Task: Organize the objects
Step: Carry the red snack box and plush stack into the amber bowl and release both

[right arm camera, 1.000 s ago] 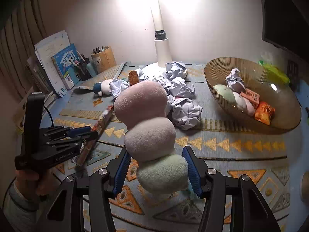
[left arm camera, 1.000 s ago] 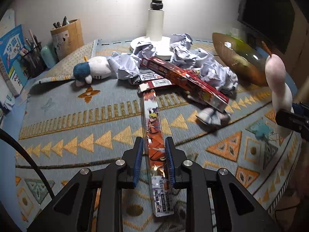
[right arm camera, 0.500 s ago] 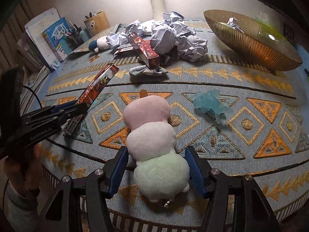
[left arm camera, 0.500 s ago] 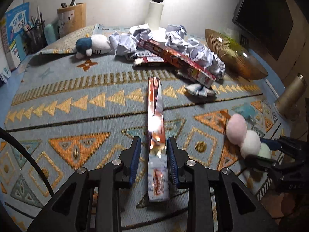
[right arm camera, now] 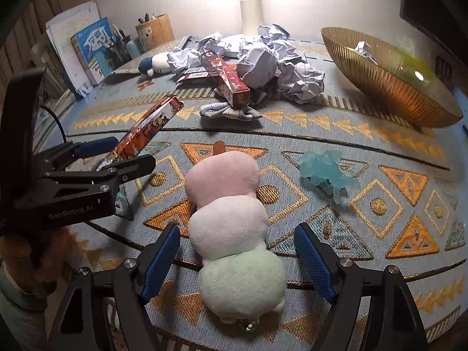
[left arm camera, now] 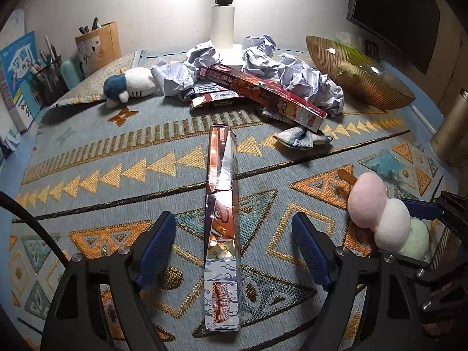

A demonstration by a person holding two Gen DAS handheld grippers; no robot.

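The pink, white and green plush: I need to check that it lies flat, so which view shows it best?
The right wrist view: the plush lies whole and central on the rug, between the open right gripper. The left wrist view shows it only small, at the right edge.

left wrist cam low over patterned mat (left arm camera: 87,158), facing lamp (left arm camera: 222,23), right wrist cam low beside it, same heading, both share paper pile (left arm camera: 292,70), gold bowl (right arm camera: 389,84)

Pale wall (left arm camera: 163,3), bright white lamp post (left arm camera: 223,20), dark screen (left arm camera: 392,14), patterned blue-and-gold table cover (left arm camera: 96,158)
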